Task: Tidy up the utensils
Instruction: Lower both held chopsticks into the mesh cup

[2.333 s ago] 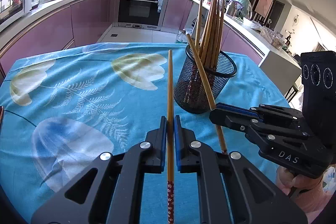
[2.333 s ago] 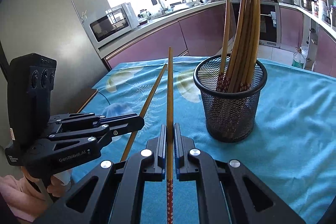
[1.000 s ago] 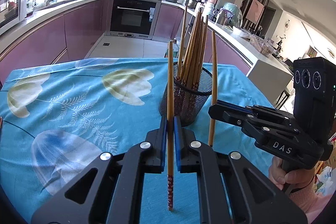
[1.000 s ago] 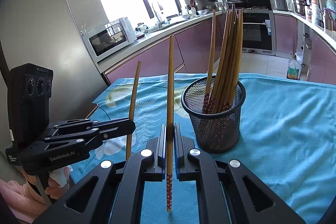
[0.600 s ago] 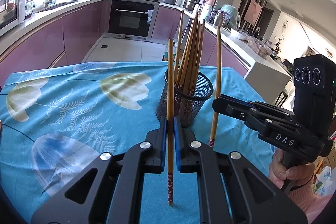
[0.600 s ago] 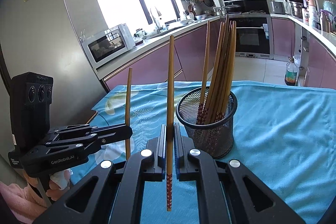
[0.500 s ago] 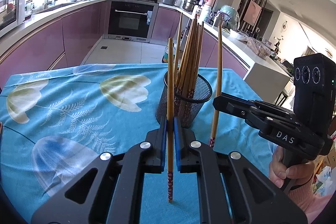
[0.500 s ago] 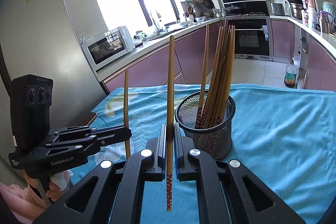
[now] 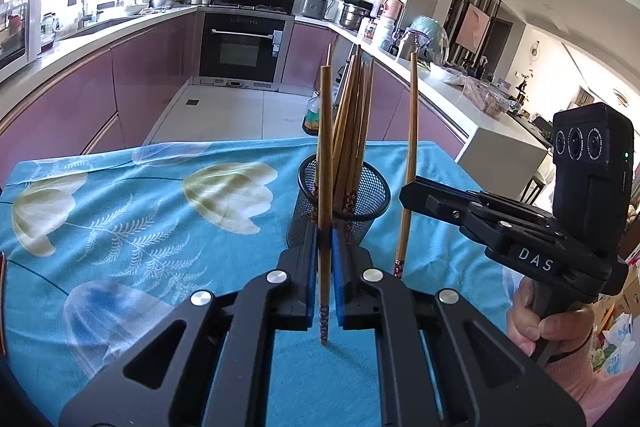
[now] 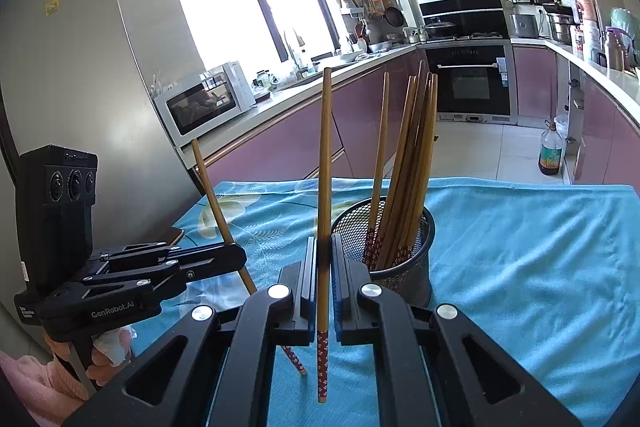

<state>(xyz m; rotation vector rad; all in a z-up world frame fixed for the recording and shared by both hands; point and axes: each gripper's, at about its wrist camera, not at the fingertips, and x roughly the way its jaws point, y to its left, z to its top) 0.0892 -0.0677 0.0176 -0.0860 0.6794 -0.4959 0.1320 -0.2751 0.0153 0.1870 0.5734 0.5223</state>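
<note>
Each tool, left (image 9: 325, 267) and right (image 10: 325, 267), pinches one light, stiff, slick chopstick (image 9: 325, 163) low on its shaft, upright above the surface (image 9: 140, 227), near the mesh holder (image 9: 344, 195) of chopsticks.

The cloth (image 9: 140, 211) on the tabletop is turquoise, printed with cream and pale blue tulip shapes and white fern fronds. The cup (image 9: 362, 187) is black wire mesh. The chopsticks (image 9: 352, 131) in it are tan wood, with dark red ends dotted in white flowers; the chopstick (image 9: 325, 163) in the left tongs (image 9: 325, 267) and the one (image 10: 325, 163) in the right tongs (image 10: 325, 267) match them. Both tongs are black with blue pads (image 9: 335, 259) and silver screws. The kitchen cabinets (image 9: 72, 95) are mauve, the oven (image 9: 240, 43) black, the microwave (image 10: 204, 99) white.
</note>
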